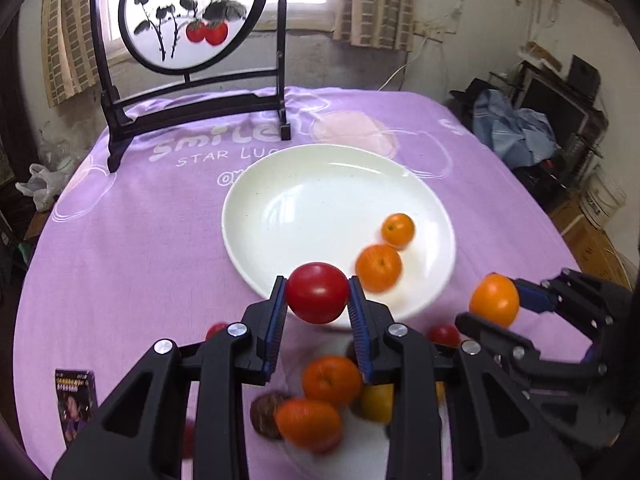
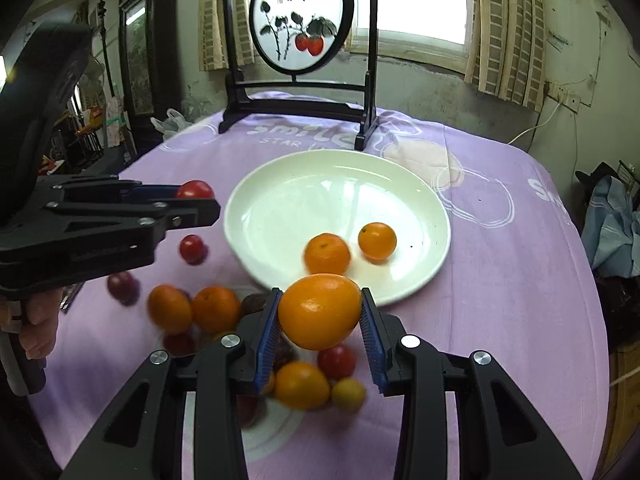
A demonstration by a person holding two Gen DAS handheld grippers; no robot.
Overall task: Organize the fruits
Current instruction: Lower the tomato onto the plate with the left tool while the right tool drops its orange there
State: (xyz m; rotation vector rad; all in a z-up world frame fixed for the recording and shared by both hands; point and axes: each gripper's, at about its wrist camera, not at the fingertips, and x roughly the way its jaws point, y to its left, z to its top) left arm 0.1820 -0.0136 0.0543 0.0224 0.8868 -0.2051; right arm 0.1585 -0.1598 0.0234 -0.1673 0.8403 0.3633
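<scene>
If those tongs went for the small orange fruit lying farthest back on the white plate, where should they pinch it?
Probably across the widest middle of the small round orange fruit, coming down from above. It is round and smooth, it lies apart from its neighbour, and the shallow white plate has a low rim.

loose fruit pile (image 1: 320, 404) blurred, dark round fruit (image 1: 266, 414) perhaps a chestnut

Both cams ride the grippers, angled down and close over the purple table (image 1: 120, 240), both facing the white plate (image 1: 280, 184) and window.
</scene>
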